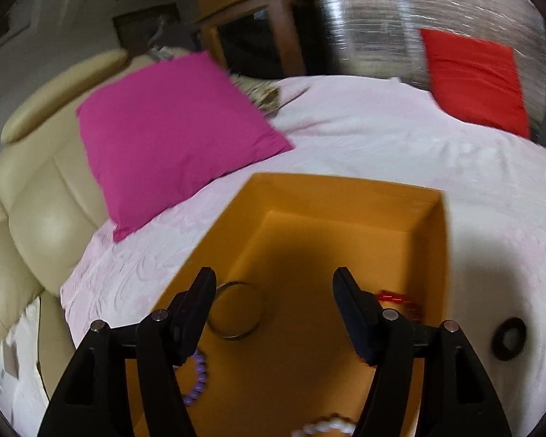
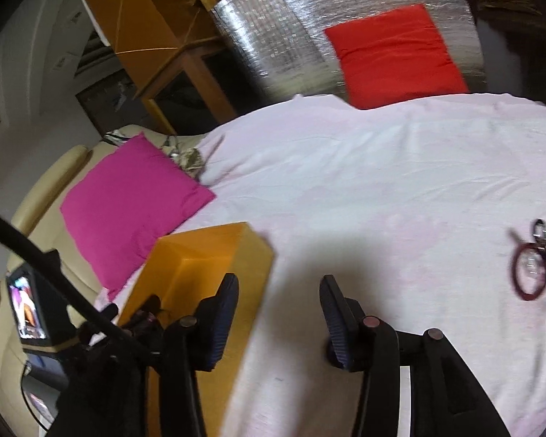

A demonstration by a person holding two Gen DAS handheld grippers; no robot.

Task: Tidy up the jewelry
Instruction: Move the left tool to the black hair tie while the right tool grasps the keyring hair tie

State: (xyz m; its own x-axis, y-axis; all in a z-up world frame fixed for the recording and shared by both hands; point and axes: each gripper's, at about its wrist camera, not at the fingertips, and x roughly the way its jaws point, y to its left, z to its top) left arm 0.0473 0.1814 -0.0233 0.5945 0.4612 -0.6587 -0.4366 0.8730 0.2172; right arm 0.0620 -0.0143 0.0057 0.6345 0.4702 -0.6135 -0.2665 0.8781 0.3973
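Note:
An open orange box [image 1: 345,196] rests on the white bedspread [image 1: 382,138]. Inside it lie a metal bangle [image 1: 236,309], a purple bead bracelet [image 1: 196,378], a red bead bracelet [image 1: 400,300] and a white bead bracelet [image 1: 327,428]. My left gripper [image 1: 275,273] hangs open above the box floor, with nothing between its fingers. A dark ring [image 1: 509,338] sits on the spread to the right of the box. My right gripper [image 2: 278,278] is open and empty over the spread, just right of the box [image 2: 207,251]. Dark red bangles [image 2: 535,269] lie in a small heap far to the right.
A magenta cushion [image 1: 171,134] leans on cream leather upholstery [image 1: 36,200] at the left. A red cushion [image 2: 393,51] stands against a silver foil panel [image 2: 273,36] at the back. A wooden cabinet [image 1: 251,36] is behind the bed. The other hand's device, with a lit screen [image 2: 27,306], fills the lower left.

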